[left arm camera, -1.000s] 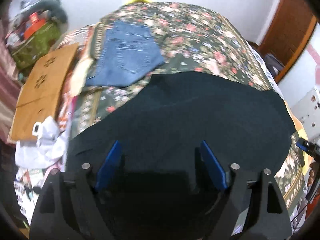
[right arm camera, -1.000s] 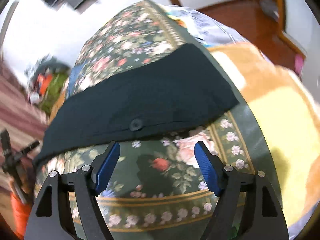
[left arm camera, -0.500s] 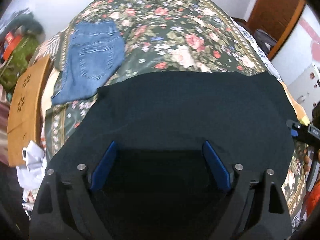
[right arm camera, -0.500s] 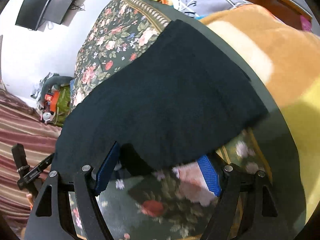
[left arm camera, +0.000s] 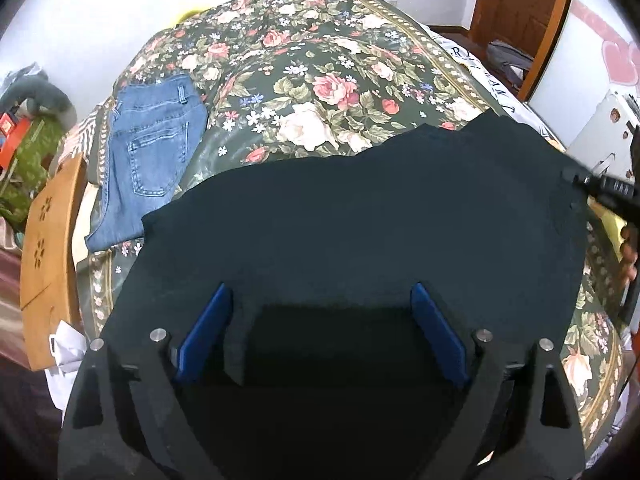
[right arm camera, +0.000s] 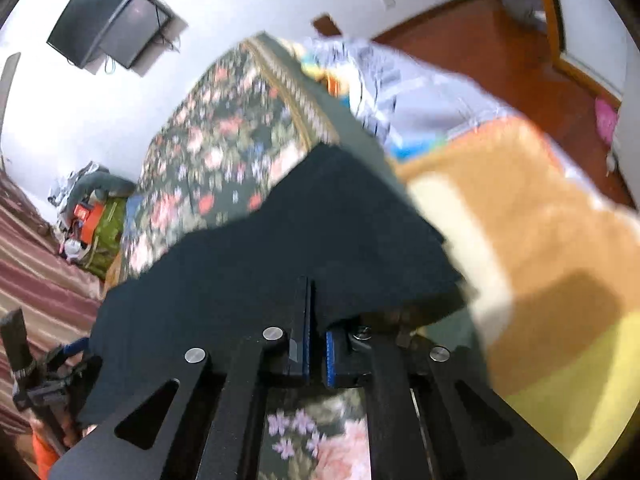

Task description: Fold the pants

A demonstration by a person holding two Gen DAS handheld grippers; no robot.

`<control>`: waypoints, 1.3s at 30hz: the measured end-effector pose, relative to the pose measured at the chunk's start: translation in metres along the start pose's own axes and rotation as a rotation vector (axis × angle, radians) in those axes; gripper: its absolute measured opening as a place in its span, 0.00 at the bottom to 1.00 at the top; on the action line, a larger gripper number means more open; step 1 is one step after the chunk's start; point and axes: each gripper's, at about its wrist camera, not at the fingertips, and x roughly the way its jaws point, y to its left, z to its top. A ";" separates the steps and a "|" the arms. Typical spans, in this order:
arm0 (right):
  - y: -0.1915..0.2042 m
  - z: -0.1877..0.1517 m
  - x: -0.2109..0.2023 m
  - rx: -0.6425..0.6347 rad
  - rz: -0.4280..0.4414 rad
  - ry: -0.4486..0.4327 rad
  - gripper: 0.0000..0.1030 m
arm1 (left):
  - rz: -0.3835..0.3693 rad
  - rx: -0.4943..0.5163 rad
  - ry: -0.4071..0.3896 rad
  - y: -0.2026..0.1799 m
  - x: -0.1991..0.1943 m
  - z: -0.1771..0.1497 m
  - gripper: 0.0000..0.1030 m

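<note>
The black pants [left arm camera: 360, 224] lie spread across the near end of a floral bedspread [left arm camera: 320, 80]. My left gripper [left arm camera: 320, 332] is open, its blue pads wide apart just over the near edge of the cloth. In the right wrist view the pants [right arm camera: 300, 248] rise toward the camera, and my right gripper [right arm camera: 316, 344] is shut on their near edge, lifting it. The right gripper also shows at the right edge of the left wrist view [left arm camera: 600, 192], at the pants' right corner.
Folded blue jeans [left arm camera: 152, 156] lie at the bed's left. A wooden board [left arm camera: 48, 240] and white cloth [left arm camera: 64, 352] sit off the left edge. An orange and yellow blanket [right arm camera: 520, 260] lies right of the pants. A wall TV [right arm camera: 112, 28] hangs behind.
My right gripper closed on the pants' near edge and lifted it. My left gripper moved forward over the pants and stayed open.
</note>
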 end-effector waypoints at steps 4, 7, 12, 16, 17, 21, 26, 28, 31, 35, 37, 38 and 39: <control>-0.001 0.011 -0.013 0.007 -0.018 -0.055 0.02 | -0.007 -0.014 0.000 0.002 -0.001 -0.001 0.89; 0.007 0.014 -0.023 -0.038 -0.034 -0.080 0.02 | -0.012 -0.028 -0.008 0.004 -0.005 -0.002 0.89; 0.007 0.023 -0.020 0.027 -0.026 -0.024 0.08 | -0.037 -0.065 -0.028 0.009 -0.015 -0.006 0.89; -0.013 0.016 -0.020 0.139 -0.091 0.047 0.45 | -0.060 -0.088 -0.063 0.014 -0.031 -0.010 0.89; -0.016 0.009 -0.023 0.145 -0.077 0.055 0.45 | -0.063 -0.093 -0.070 0.016 -0.034 -0.012 0.89; -0.013 -0.015 -0.025 0.143 -0.022 0.132 0.45 | -0.083 -0.133 -0.086 0.026 -0.044 -0.015 0.89; -0.004 -0.044 -0.003 0.206 0.056 0.228 0.45 | -0.111 -0.181 -0.101 0.034 -0.053 -0.021 0.89; 0.000 -0.051 0.011 0.239 0.080 0.266 0.45 | -0.119 -0.188 -0.101 0.036 -0.055 -0.023 0.89; -0.001 -0.049 0.026 0.294 0.090 0.247 0.46 | -0.116 -0.192 -0.103 0.037 -0.056 -0.025 0.89; -0.006 -0.034 0.037 0.345 0.105 0.209 0.46 | -0.115 -0.202 -0.095 0.039 -0.053 -0.026 0.89; -0.006 -0.027 0.043 0.351 0.118 0.194 0.46 | -0.110 -0.203 -0.095 0.040 -0.052 -0.026 0.89; -0.003 -0.023 0.048 0.341 0.117 0.192 0.47 | -0.107 -0.203 -0.093 0.040 -0.051 -0.026 0.89; -0.002 -0.021 0.050 0.333 0.116 0.191 0.47 | -0.105 -0.203 -0.092 0.040 -0.050 -0.026 0.89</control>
